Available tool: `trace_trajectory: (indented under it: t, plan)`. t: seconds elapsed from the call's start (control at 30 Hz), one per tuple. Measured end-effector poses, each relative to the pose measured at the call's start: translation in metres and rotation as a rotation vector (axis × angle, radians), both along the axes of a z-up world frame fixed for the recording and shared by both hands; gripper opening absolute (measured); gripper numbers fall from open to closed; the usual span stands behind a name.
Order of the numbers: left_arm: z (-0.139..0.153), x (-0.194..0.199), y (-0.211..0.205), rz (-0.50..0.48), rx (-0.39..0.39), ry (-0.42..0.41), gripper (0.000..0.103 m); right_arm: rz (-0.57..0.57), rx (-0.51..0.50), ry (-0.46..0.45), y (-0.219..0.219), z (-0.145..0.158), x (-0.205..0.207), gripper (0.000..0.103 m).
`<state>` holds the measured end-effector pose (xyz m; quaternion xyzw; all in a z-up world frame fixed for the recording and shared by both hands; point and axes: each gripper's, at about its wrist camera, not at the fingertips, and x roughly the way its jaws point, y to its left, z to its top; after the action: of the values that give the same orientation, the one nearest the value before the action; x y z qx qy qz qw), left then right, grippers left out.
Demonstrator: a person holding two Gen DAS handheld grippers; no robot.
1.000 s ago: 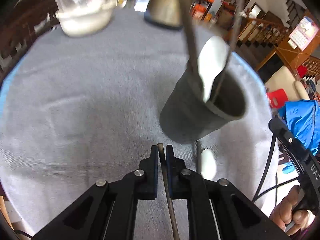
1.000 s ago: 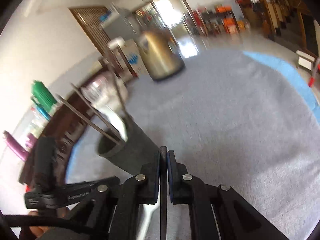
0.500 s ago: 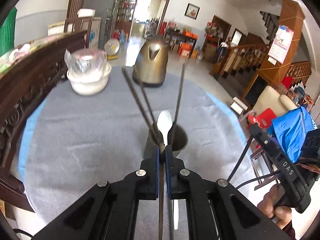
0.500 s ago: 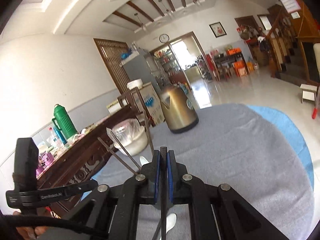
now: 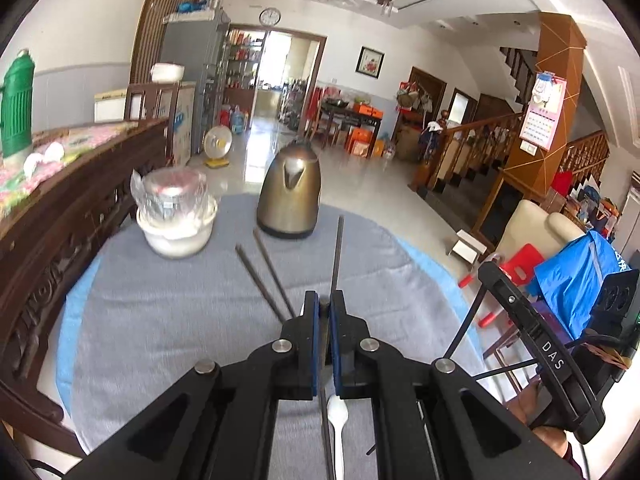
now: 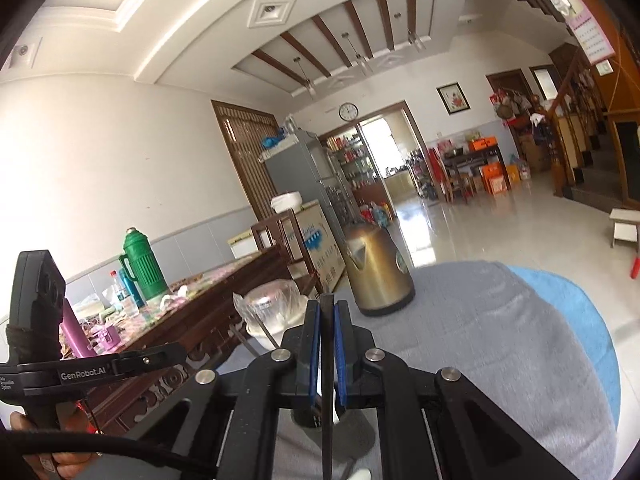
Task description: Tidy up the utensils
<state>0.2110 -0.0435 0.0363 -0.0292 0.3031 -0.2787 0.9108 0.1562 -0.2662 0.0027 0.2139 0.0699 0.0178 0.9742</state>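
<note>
Grey-clothed surface (image 5: 168,320), kettle (image 5: 290,196) frame centre. Left hand-held gripper (image 5: 325,312) clamps a chopstick (image 5: 337,252), long axis pointing forward; right hand-held gripper (image 6: 327,316) clamps another chopstick (image 6: 327,420).

Both fisheye views looked forward from low and close above the grey surface (image 5: 160,320). The left view faced level across it; the right tilted up toward the ceiling. Both shared the brass kettle (image 5: 290,196) (image 6: 378,272) and covered bowl (image 5: 176,216) (image 6: 272,312).
</note>
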Motion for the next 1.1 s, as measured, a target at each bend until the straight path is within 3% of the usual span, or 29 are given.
trace_trajectory:
  t: [0.4,0.6,0.7,0.9,1.1]
  plan:
    - [0.057,0.005,-0.010,-0.016,0.021,-0.136,0.005,-0.054,-0.053,-0.139,0.006,0.055,0.034,0.008]
    - [0.078,0.010,-0.012,-0.014,0.024,-0.198,0.005,-0.095,-0.104,-0.162,0.020,0.070,0.063,0.008]
    - [0.068,0.016,-0.007,-0.005,0.019,-0.179,0.005,-0.129,-0.127,-0.157,0.027,0.064,0.079,0.008]
    - [0.028,0.040,0.020,0.038,0.002,-0.063,0.005,-0.111,-0.153,-0.076,0.037,0.033,0.105,0.008]
    - [-0.021,0.049,0.031,0.026,0.040,0.047,0.015,-0.031,-0.142,0.010,0.032,0.008,0.106,0.008]
